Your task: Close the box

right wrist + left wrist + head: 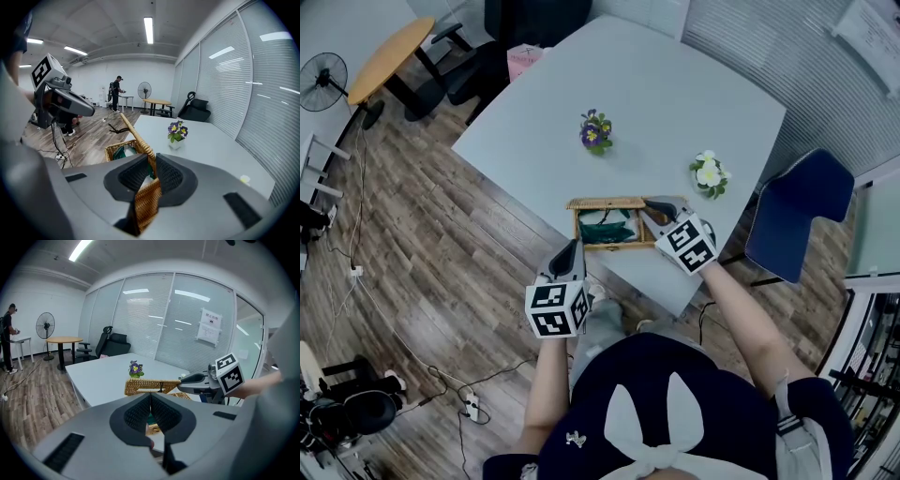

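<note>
A wicker box [615, 242] sits near the table's front edge with something green [606, 228] inside. Its woven lid [606, 202] stands raised along the far side. My right gripper [652, 207] is shut on the lid's right end; in the right gripper view the lid [138, 137] runs away from the clamped jaws [151, 169] over the box [115, 149]. My left gripper [574, 247] hovers at the box's near left corner, shut and empty. In the left gripper view its pads [150, 401] meet, with the lid [151, 386] and the right gripper [186, 379] beyond.
A purple flower pot [596, 131] and a white flower pot [709, 173] stand on the grey table [675, 103]. A blue chair [797, 214] is at the table's right. Black chairs, a round wooden table [389, 56] and a fan [323, 77] stand farther left. Cables lie on the floor.
</note>
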